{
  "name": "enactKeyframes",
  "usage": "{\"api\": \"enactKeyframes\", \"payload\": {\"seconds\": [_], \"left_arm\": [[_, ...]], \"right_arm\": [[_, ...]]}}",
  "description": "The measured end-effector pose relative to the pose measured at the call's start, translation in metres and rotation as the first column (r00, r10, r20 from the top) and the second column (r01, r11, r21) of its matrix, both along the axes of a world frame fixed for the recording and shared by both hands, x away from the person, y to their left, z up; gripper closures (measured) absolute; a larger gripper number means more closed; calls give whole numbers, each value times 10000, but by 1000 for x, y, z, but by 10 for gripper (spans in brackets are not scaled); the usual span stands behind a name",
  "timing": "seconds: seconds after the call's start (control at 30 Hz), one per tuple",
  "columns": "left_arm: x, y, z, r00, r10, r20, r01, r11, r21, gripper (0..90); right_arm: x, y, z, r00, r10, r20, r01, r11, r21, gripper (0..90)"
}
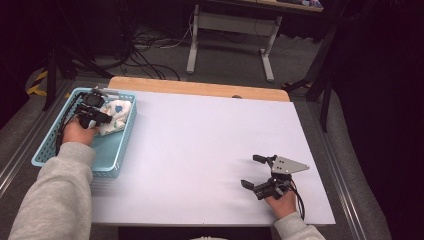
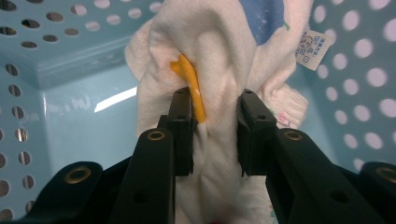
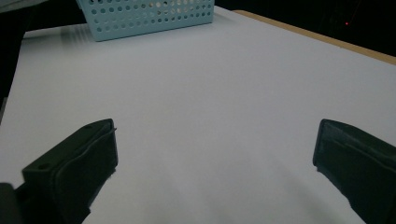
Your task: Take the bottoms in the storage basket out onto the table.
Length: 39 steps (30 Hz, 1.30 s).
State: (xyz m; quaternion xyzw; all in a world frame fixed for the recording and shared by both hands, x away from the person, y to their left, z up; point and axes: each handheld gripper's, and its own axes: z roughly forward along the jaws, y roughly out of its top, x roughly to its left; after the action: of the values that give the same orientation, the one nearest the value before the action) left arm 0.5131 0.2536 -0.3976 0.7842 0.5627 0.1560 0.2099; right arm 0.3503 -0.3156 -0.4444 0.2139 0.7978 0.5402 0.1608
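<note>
Lifting straight up is advised, since the white cloth [image 2: 219, 70] in the blue basket [image 1: 112, 155] at upper left is pinched by the nearly closed left gripper [image 2: 215, 133], while the right gripper [image 1: 256, 172] is held wide open, empty, at lower right.

The table [image 1: 210, 150] had a white top with a wooden far edge. A light-blue perforated basket [image 1: 115, 155] sat at its left edge.

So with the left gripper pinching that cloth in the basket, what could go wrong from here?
The left gripper holds only a narrow fold of the white cloth, so it may slip free when lifted. The bunched cloth could also drag against the blue basket wall and tip or shift it. The right gripper sits open, far off, unable to steady anything.
</note>
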Motion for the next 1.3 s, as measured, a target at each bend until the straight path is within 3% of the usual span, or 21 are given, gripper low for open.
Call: {"api": "enactKeyframes", "payload": {"seconds": [0.23, 0.37, 0.67, 1.0, 1.13, 1.3], "left_arm": [[-13, 3, 14, 9952, -67, 978, 116, 9987, -497, 708], [-24, 5, 25, 9833, -12, 1822, 168, 9963, -840, 707], [-42, 12, 41, 9563, -6, 2925, 485, 9865, -1565, 707], [-61, 13, 52, 9233, 72, 3839, 961, 9637, -2491, 707], [-70, 11, 55, 9030, 154, 4293, 1219, 9491, -2903, 708], [-80, 8, 59, 8845, 60, 4665, 1660, 9305, -3266, 705]], "right_arm": [[0, 0, 0, 10000, 80, -29, -79, 10000, 49, 5], [1, 1, -1, 9998, 197, -60, -197, 9998, 18, 5], [1, 2, -1, 9996, 275, -82, -275, 9996, 65, 5], [1, 1, 0, 9995, 302, -61, -301, 9995, 104, 5], [1, 1, 0, 9995, 311, -63, -311, 9994, 126, 5], [1, 1, 0, 9995, 320, -64, -319, 9994, 128, 5]]}}
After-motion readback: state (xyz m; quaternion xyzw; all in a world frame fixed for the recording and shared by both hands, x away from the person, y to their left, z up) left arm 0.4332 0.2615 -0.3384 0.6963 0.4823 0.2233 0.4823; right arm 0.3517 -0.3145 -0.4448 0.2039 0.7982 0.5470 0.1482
